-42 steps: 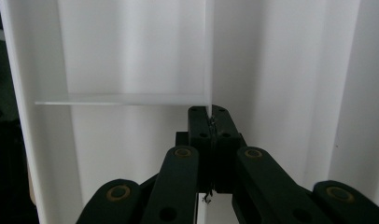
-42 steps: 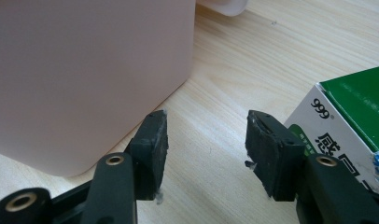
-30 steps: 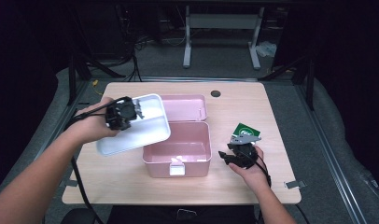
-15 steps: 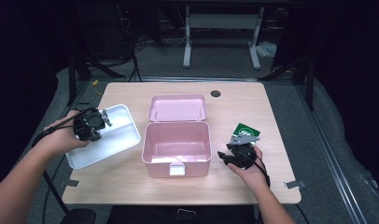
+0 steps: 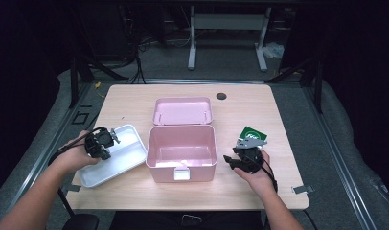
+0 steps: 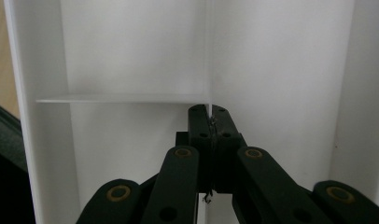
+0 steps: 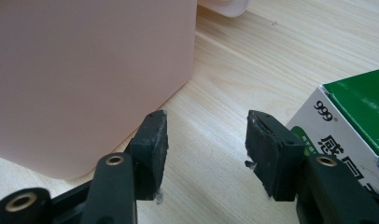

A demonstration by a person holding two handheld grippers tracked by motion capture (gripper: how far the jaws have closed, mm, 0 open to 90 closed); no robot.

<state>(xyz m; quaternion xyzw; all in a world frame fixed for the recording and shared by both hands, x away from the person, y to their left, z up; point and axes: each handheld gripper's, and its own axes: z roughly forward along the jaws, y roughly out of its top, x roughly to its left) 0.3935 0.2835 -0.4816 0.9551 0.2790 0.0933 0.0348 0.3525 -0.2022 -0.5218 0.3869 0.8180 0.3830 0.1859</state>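
While pinching the white tray's (image 5: 125, 160) inner divider (image 6: 131, 98) with jaws clamped tight, left hand-held gripper (image 5: 102, 142) holding it at the desk's (image 5: 135, 103) left edge, beside the open pink box (image 5: 182, 151). Right hand-held gripper (image 7: 206, 140) half open, empty, between box and green carton (image 7: 360, 116). Risk ahead, likely: thin divider slipping, tray tipping off that near edge.

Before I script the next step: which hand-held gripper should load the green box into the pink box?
Right: open, empty, beside the green box. Left is shut on the white tray.
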